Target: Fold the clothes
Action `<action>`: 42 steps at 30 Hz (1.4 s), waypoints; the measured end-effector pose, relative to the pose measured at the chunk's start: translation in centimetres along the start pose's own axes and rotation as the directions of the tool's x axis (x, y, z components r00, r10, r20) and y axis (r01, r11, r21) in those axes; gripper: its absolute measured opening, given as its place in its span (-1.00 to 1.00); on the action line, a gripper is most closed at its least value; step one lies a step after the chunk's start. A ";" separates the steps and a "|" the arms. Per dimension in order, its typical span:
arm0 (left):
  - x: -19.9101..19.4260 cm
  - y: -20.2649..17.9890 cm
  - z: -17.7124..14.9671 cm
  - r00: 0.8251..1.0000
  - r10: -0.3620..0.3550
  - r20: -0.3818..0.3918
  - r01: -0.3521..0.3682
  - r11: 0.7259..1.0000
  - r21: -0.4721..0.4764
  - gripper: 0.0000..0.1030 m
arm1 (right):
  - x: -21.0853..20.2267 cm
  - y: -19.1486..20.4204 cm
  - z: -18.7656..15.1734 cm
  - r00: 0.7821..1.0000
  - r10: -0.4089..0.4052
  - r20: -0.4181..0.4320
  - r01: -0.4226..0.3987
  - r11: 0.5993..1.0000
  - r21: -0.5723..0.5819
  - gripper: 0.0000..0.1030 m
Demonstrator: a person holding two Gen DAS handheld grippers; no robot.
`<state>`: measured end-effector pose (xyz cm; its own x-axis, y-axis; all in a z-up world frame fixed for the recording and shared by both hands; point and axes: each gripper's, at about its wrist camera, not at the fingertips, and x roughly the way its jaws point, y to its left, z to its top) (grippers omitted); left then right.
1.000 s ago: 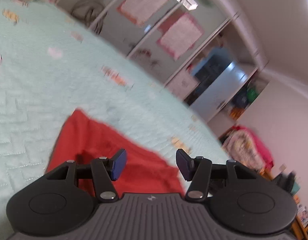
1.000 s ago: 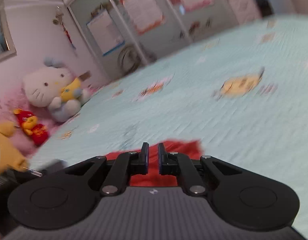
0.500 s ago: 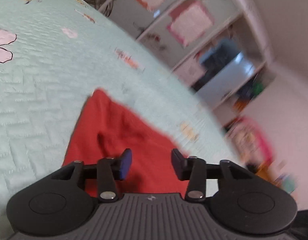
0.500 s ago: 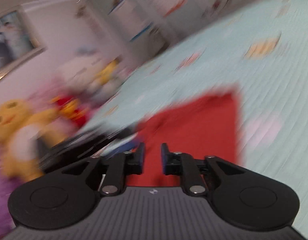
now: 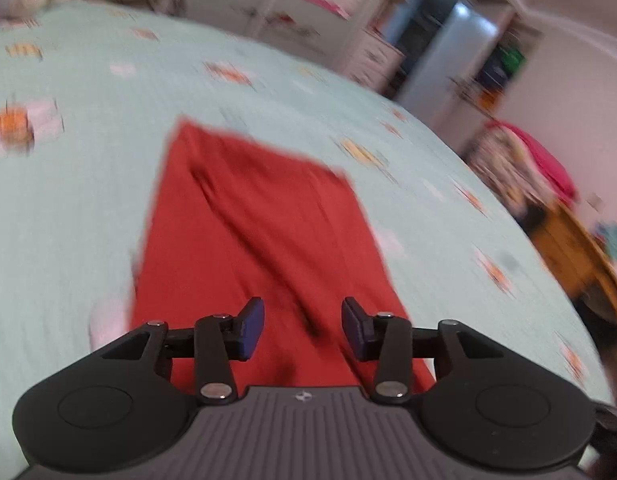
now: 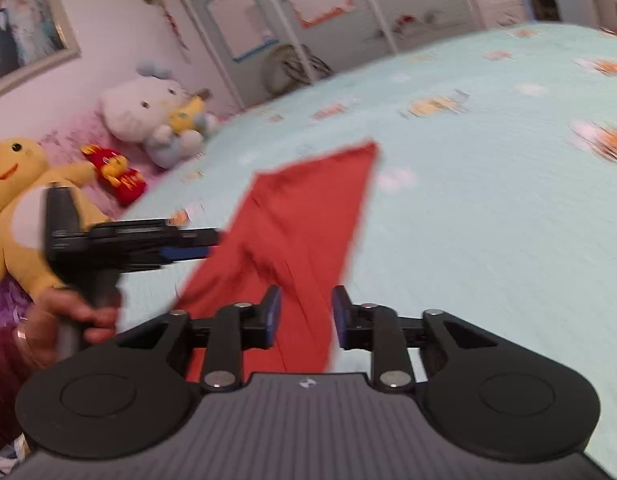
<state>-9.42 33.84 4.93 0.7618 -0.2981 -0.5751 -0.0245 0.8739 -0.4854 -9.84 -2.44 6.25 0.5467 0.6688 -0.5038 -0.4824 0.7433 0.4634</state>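
Note:
A red folded garment [image 5: 260,232] lies flat on the pale green bedspread [image 5: 68,208], a long creased strip running away from me. My left gripper [image 5: 303,326] hovers over its near end, jaws opening, nothing between the blue pads. In the right wrist view the same red garment [image 6: 304,216] stretches ahead. My right gripper [image 6: 305,314] hangs over its near right edge, jaws opening, gripping nothing. The left gripper [image 6: 188,246] shows there from the side at the garment's left edge, held by a hand [image 6: 64,320].
Plush toys [image 6: 148,112] and a yellow one [image 6: 16,192] sit at the bed's head on the left. White wardrobes [image 6: 308,12] line the far wall. A wooden piece of furniture [image 5: 580,256] and a pile of pink cloth [image 5: 524,160] stand off the bed's right side.
Both grippers have pulled back from the red garment, so more of it lies in view. The right jaws, nearly shut before, have parted; the left jaws stand a little wider.

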 end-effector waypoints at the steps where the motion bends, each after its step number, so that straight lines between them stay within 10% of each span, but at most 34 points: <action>1: -1.4 -0.4 -1.9 1.000 -0.027 -0.013 0.026 0.999 -0.027 0.07 | -1.7 -0.4 -1.3 1.000 -0.006 -0.017 0.006 1.000 0.019 -0.32; 12: -10.1 -1.5 -12.4 0.992 -0.076 -0.103 0.053 0.975 -0.216 0.12 | -8.3 -0.8 -13.6 0.998 -0.012 -0.063 0.019 0.995 0.102 -0.21; 14: -11.0 -0.8 -13.2 0.992 -0.055 -0.115 0.028 0.972 -0.231 0.12 | -8.3 -0.4 -14.0 0.998 0.002 -0.060 0.004 0.995 0.095 -0.25; 17: -12.3 -0.2 -14.4 0.992 -0.016 -0.128 -0.016 0.971 -0.239 0.12 | -8.2 0.5 -13.9 0.997 0.013 -0.075 -0.005 0.995 0.102 -0.90; 31: -16.1 0.2 -17.0 0.995 -0.008 -0.102 -0.017 0.969 -0.246 0.13 | -6.7 16.3 -12.6 0.985 0.015 -0.171 -0.074 0.936 -0.344 -0.91; 42: -15.6 0.2 -17.6 0.994 0.007 -0.109 -0.032 0.973 -0.229 0.16 | -3.6 16.7 -15.9 0.974 -0.022 -0.228 -0.067 0.924 -0.377 -0.82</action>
<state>-32.71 31.89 2.25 0.6863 -0.3319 -0.6472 -0.1970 0.7718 -0.6046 -30.74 7.79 4.20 0.3873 0.6368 -0.6667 -0.7399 0.6461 0.1872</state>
